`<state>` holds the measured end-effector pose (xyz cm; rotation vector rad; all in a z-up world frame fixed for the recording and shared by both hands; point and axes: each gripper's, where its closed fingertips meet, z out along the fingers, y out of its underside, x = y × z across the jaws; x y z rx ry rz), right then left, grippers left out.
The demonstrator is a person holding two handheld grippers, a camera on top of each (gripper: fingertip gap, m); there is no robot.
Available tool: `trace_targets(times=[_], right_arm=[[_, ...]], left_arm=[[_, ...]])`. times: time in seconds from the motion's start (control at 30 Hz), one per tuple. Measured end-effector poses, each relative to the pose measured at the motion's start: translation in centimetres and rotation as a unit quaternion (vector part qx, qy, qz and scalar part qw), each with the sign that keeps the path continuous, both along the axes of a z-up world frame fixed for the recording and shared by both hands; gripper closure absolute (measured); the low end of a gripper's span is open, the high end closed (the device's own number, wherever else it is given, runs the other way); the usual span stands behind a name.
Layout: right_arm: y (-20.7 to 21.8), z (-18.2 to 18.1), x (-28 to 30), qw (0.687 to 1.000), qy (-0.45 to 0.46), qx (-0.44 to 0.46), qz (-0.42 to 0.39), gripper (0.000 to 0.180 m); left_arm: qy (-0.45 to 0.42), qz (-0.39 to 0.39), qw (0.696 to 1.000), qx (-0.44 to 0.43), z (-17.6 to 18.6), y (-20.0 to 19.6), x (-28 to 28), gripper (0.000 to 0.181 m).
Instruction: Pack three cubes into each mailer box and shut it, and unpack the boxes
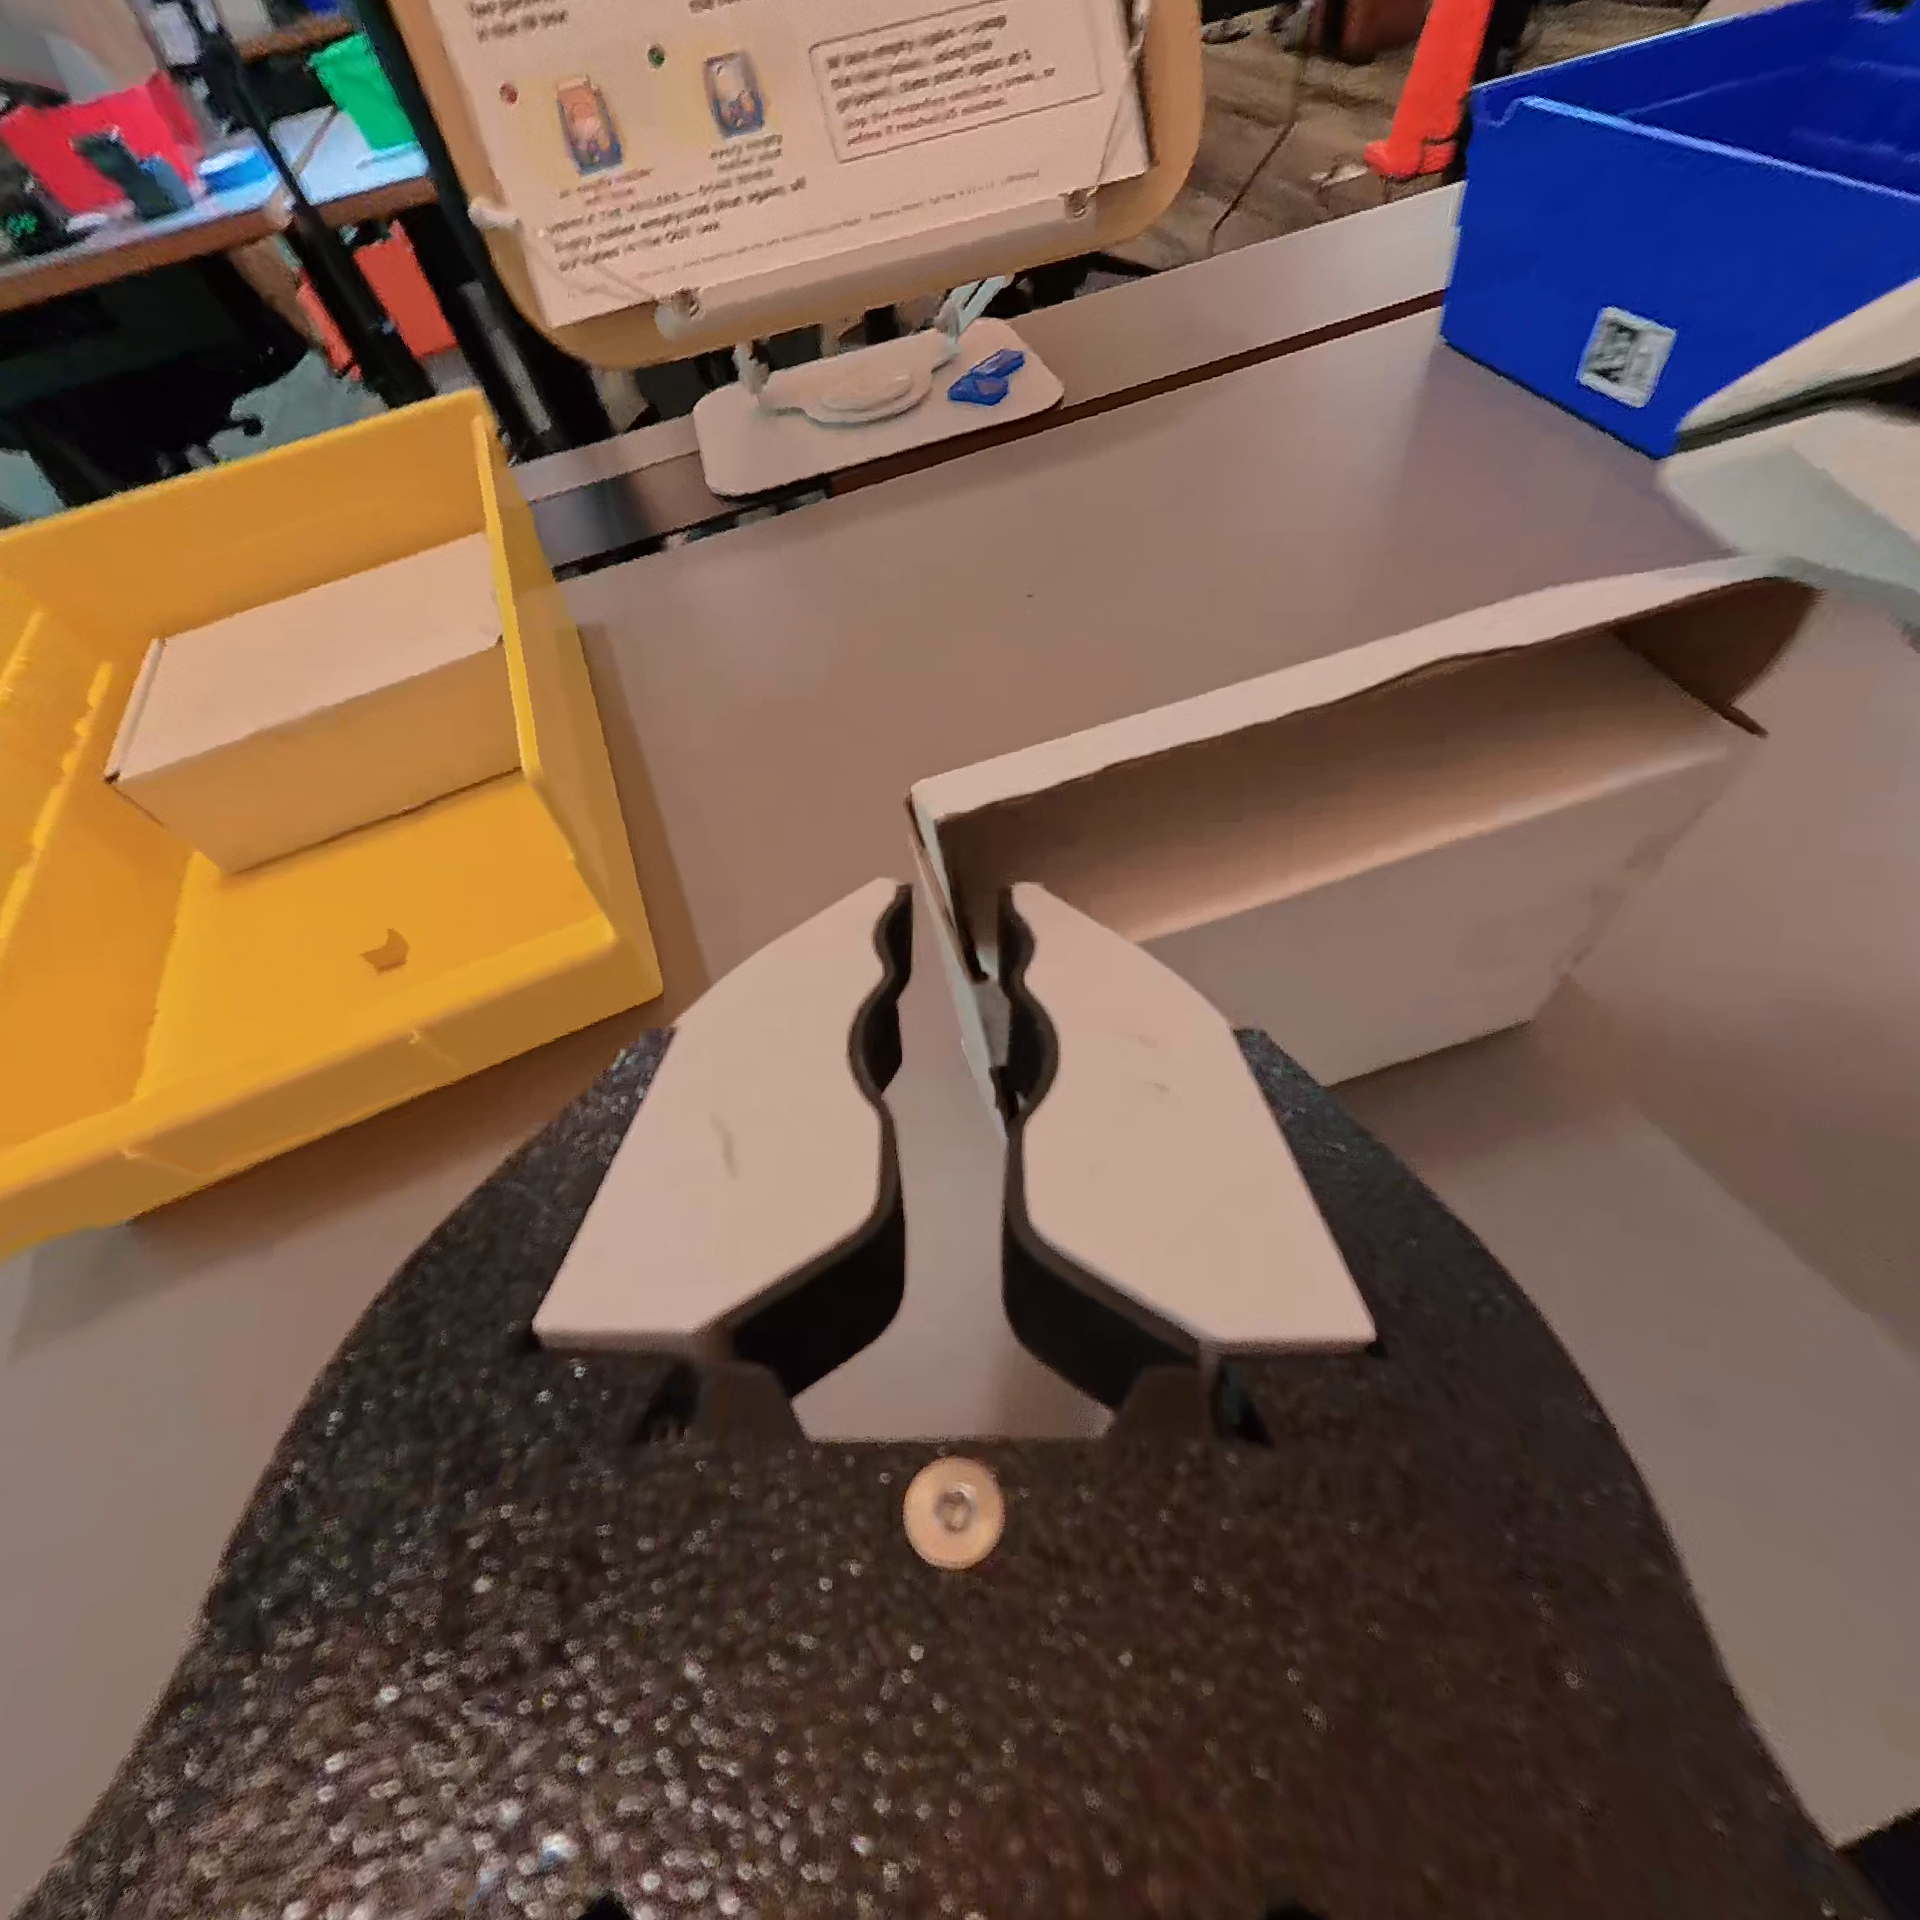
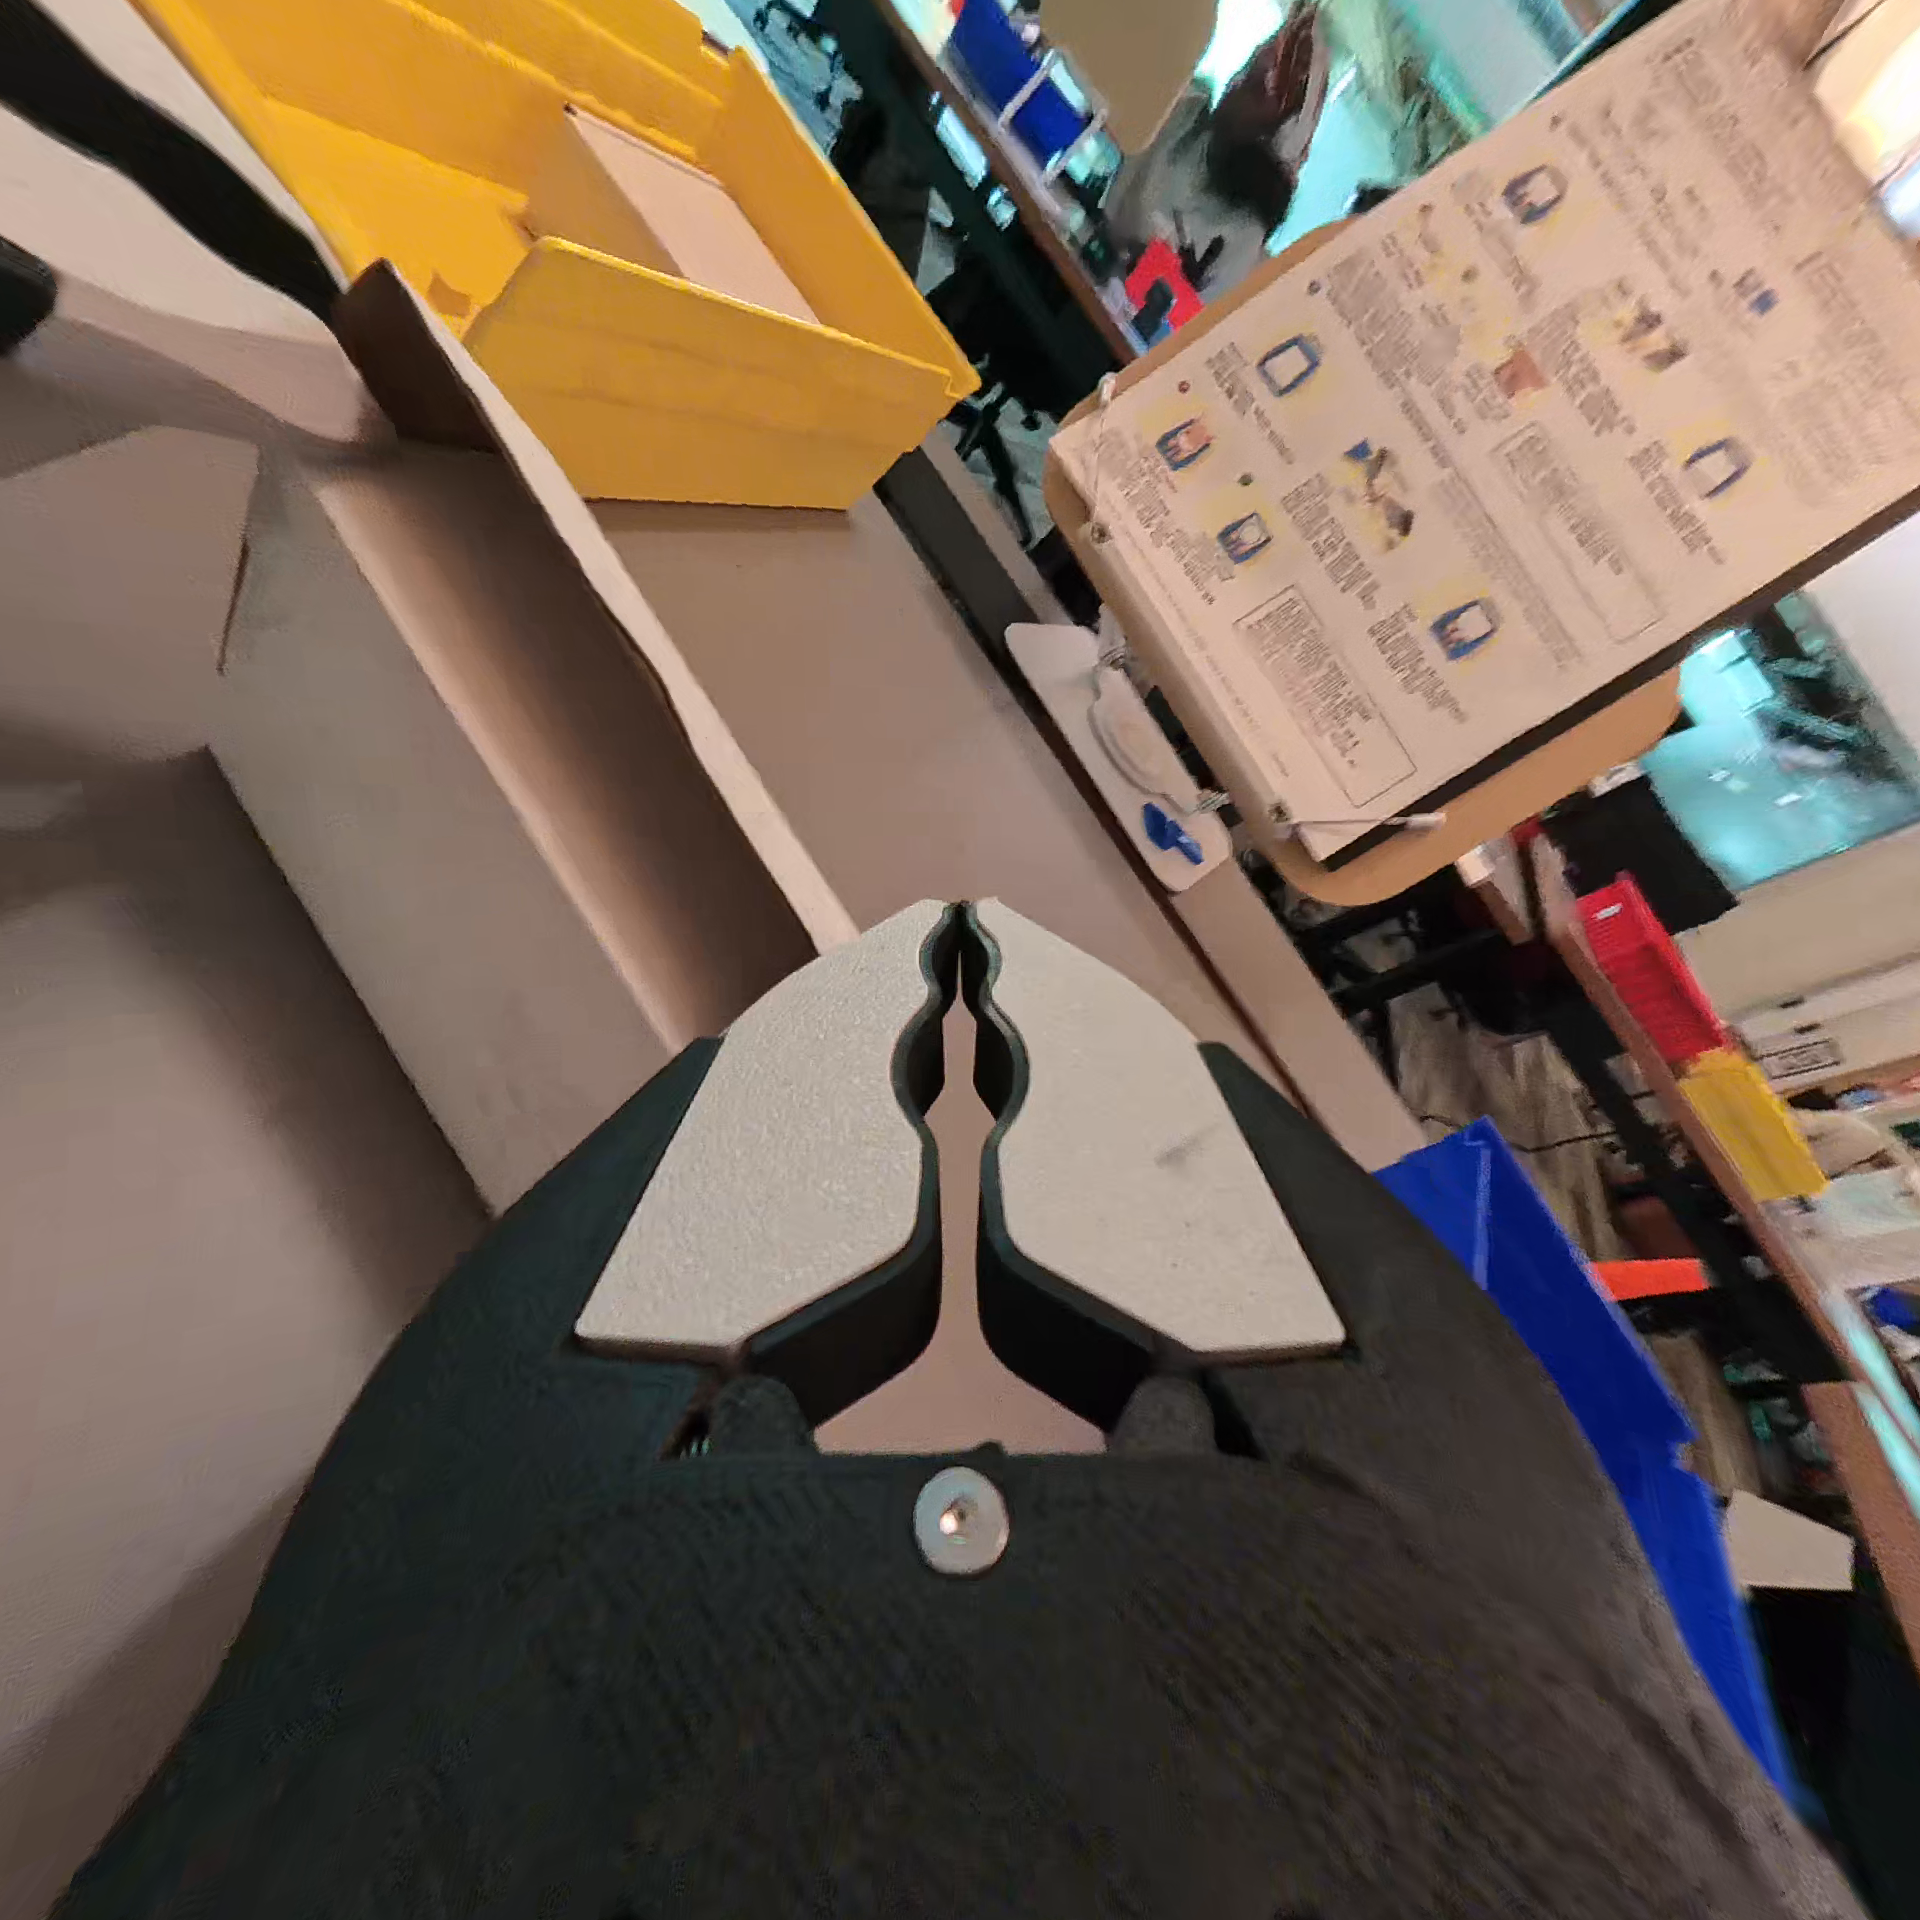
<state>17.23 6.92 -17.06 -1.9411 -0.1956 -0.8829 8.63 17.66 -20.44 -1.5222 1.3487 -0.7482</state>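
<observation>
fingers (image 1: 727,1091) of the left gripper (image 1: 954,914) pinch the near left corner wall of a white mailer box (image 1: 1351,894) that sits on the grey counter (image 1: 831,665); one finger is outside the wall, the other inside the box. the box's lid (image 1: 1455,644) is partly raised, tilted over the opening, with its brown inner side showing at the far right end. what lies inside the box is hidden from view.

left of it, a yellow bin (image 1: 364,997) rests on the counter and holds a second, shut white box (image 1: 312,707) against its far wall. a blue bin (image 1: 1662,239) stands at the far right corner of the counter. behind the counter edge, an instruction sheet (image 1: 810,135) on a board leans on a small white stand (image 1: 883,416).

fingers (image 2: 810,1143) of the right gripper (image 2: 962,914) are pressed together at the tips with nothing between them. that view is strongly tilted; the gripper hangs just beside the right end of the mailer box (image 2: 416,727), close to its lid edge, though i cannot tell whether it touches. beyond are the yellow bin (image 2: 675,395), the instruction sheet (image 2: 1507,468) and a slice of the blue bin (image 2: 1558,1351). no cubes are visible in either view.
</observation>
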Motion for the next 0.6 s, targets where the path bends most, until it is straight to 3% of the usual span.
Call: trace_targets(times=[0.13, 0.27, 0.4, 0.6], right_arm=[[0.1, -0.5, -0.1, 1.000, 0.015, 0.012, -0.002, 0.180], [0.1, -0.6, -0.1, 1.000, 0.023, 0.013, -0.010, 0.180], [0.1, -0.7, -0.1, 1.000, 0.026, 0.006, -0.013, 0.180], [0.2, -2.5, -0.2, 0.998, 0.049, -0.020, -0.022, 0.180]], left_arm=[[-0.047, -0.047, 0.997, 0.032, 3.5, -0.3, -0.8, 0.174], [-0.040, -0.073, 0.978, 0.192, 6.8, 1.0, 0.3, 0.181], [0.017, -0.113, 0.947, 0.299, 5.6, 1.7, 2.5, 0.181], [0.101, -0.139, 0.942, 0.287, 0.2, 1.3, 2.6, 0.181]])
